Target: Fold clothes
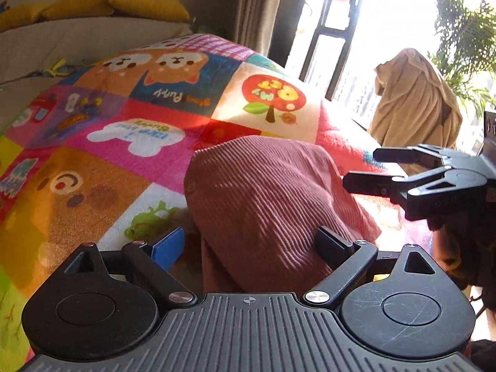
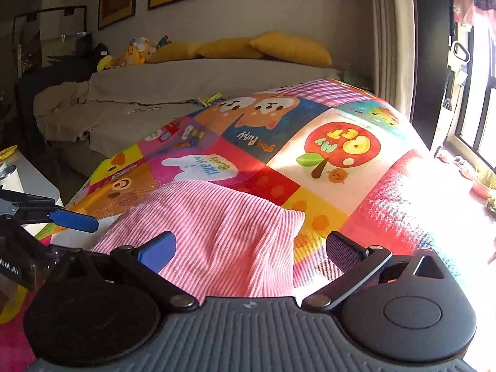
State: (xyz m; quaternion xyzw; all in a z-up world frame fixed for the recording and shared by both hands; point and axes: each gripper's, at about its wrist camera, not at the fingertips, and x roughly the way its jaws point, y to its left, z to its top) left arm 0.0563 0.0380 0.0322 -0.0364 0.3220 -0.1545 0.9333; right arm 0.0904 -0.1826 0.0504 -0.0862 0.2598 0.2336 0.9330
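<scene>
Near the front edge of the patchwork blanket [image 2: 356, 186] lies the pink ribbed garment [image 2: 217, 232], bunched and partly folded. Both the left gripper [image 1: 251, 245] and right gripper [image 2: 251, 251] stand wide apart over it, holding nothing. It looks light, soft and floppy, best pinched at a corner or hem.

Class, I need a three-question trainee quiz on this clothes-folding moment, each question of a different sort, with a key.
1. True or false: the pink ribbed garment lies on the colourful patchwork blanket.
2. The jaws of the left gripper are: A) shut on nothing, B) open around the garment, C) out of view.
3. Fill in: the cushions on the sofa behind are ____ in colour.

Key: 1 true; 2 B; 3 yellow.
</scene>
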